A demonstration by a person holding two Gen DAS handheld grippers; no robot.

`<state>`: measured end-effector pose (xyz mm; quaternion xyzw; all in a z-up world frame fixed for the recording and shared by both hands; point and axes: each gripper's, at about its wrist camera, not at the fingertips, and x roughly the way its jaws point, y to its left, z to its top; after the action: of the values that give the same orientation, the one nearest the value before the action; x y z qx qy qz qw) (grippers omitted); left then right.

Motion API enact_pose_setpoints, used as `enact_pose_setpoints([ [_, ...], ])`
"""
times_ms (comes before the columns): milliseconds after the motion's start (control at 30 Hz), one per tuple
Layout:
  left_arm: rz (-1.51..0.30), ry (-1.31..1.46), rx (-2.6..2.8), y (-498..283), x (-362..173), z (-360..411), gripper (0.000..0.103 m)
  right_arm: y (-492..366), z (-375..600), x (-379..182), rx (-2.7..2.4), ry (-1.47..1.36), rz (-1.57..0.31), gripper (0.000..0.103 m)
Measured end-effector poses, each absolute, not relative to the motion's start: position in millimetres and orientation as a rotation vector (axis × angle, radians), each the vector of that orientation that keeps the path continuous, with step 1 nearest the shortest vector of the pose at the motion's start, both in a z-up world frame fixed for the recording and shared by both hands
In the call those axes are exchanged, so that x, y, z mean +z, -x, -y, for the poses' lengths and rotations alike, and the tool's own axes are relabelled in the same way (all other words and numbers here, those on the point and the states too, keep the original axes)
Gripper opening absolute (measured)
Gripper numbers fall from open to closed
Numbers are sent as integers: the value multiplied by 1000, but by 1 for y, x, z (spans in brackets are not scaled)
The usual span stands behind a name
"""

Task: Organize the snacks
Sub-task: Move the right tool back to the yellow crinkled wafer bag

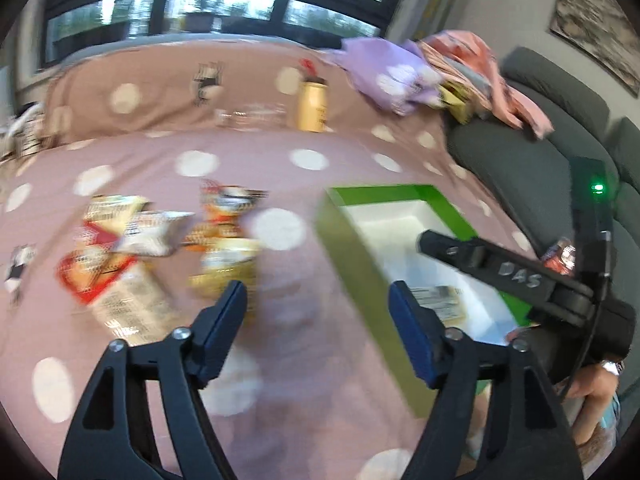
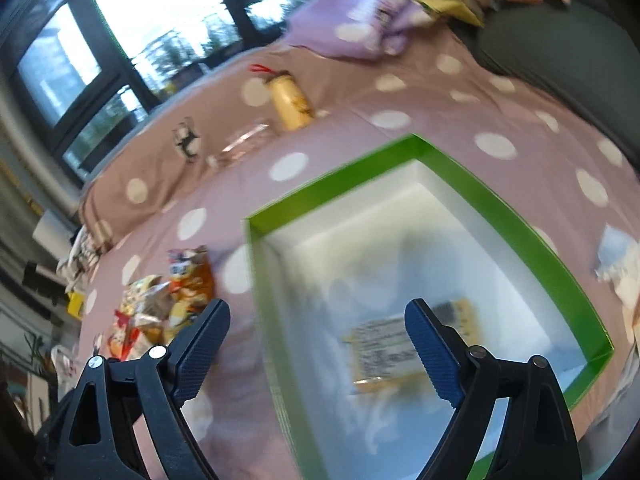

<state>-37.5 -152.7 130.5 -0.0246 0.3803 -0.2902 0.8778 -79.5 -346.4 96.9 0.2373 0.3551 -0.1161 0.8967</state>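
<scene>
A green box (image 1: 348,248) with a white inside lies on the pink dotted cloth, right of a pile of snack packets (image 1: 132,240). One yellow packet (image 1: 438,300) lies flat in the box. My left gripper (image 1: 318,296) hangs open and empty over the cloth, between the pile and the box's left wall. A finger (image 1: 440,246) of the right gripper reaches over the box from the right. In the right wrist view my right gripper (image 2: 318,312) stands open and empty above the box (image 2: 520,232), with the yellow packet (image 2: 384,348) below it and the pile (image 2: 168,304) at the left.
A yellow canister (image 2: 290,100) stands on the cloth behind the box. Purple and pink fabric (image 1: 400,76) is heaped on a grey sofa (image 1: 520,168) at the back right. Another packet (image 2: 620,260) lies just right of the box. Windows fill the far wall.
</scene>
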Motion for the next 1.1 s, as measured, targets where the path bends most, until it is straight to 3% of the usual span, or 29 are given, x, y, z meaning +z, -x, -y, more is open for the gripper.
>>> enact_pose_setpoints([
  [67, -788, 51, -559, 37, 128, 131, 85, 75, 332, 100, -211, -456, -729, 90],
  [467, -849, 180, -335, 31, 79, 19, 85, 32, 256, 84, -46, -352, -779, 90],
  [733, -923, 240, -274, 15, 53, -1, 85, -9, 212, 49, -13, -304, -835, 89],
  [867, -928, 266, -269, 12, 51, -8, 85, -22, 207, 34, -61, -281, -856, 80],
  [933, -926, 263, -264, 11, 51, -8, 85, -25, 208, 28, -67, -283, -870, 62],
  [1000, -925, 261, -253, 9, 50, -11, 85, -27, 209, 27, -72, -281, -877, 52],
  [1100, -932, 273, -247, 6, 49, -14, 85, -22, 208, 33, -32, -288, -881, 48],
])
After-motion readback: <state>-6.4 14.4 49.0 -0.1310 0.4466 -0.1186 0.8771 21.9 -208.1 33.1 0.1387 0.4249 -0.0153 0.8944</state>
